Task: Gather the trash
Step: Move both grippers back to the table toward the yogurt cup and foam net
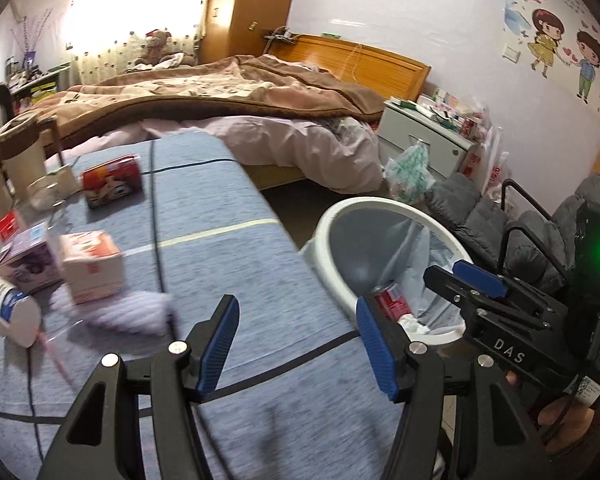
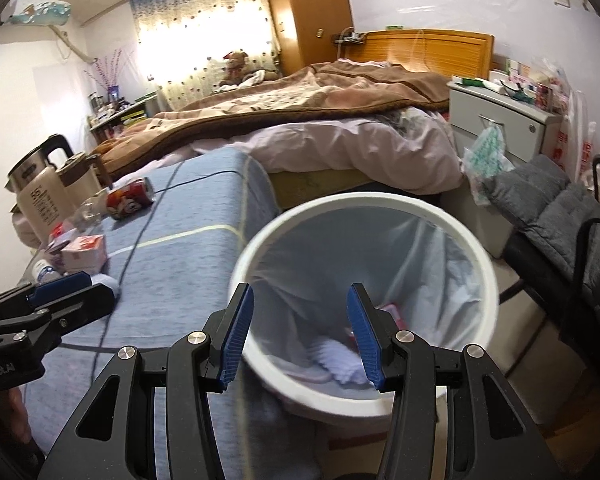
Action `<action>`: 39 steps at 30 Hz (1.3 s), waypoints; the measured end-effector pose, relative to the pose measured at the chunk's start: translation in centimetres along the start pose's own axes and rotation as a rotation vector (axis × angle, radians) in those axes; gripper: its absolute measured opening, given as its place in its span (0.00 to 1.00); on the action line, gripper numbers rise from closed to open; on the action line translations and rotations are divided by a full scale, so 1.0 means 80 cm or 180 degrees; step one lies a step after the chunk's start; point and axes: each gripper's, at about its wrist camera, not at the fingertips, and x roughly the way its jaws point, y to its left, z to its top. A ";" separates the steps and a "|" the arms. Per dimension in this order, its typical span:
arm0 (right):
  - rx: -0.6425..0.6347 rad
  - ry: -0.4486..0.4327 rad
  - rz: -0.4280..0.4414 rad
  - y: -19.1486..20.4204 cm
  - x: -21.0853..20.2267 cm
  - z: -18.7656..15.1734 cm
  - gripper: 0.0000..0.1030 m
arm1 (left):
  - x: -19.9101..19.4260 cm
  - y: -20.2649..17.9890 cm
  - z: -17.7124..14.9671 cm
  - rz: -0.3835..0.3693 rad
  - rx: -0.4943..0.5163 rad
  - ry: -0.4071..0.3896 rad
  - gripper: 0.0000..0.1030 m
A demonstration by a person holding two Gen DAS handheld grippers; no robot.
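Partly done, I judge: the white bin (image 2: 440, 216) on the right already holds a red can (image 1: 392, 300) and a crumpled white wad (image 2: 340, 356). Both my tongs, left gripper (image 1: 296, 344) and right gripper (image 2: 302, 336), stand spread and empty. Left on the blue table (image 1: 236, 248): red can (image 1: 112, 180), pink carton (image 1: 94, 266), purple box (image 1: 28, 256), white bottle (image 1: 8, 308).

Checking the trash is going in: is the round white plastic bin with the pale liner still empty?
No: the round white plastic bin already holds a red can and a crumpled white piece.
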 end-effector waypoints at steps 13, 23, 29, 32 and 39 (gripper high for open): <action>-0.0346 0.0109 0.0373 0.093 0.023 -0.006 0.48 | -0.048 0.102 -0.036 0.0527 -0.0274 -0.0141 0.63; -0.0654 0.0275 0.0667 0.162 0.052 -0.011 0.48 | -0.081 0.193 -0.060 0.0764 -0.0766 -0.0192 0.67; -0.0837 0.0354 0.0821 0.200 0.071 -0.013 0.54 | -0.092 0.233 -0.069 0.0865 -0.0958 -0.0216 0.69; -0.0889 0.0399 0.0897 0.214 0.081 -0.010 0.54 | -0.093 0.246 -0.069 0.0865 -0.0983 -0.0191 0.70; -0.1047 0.0540 0.0968 0.239 0.111 -0.005 0.54 | -0.084 0.270 -0.059 0.0727 -0.1184 -0.0160 0.72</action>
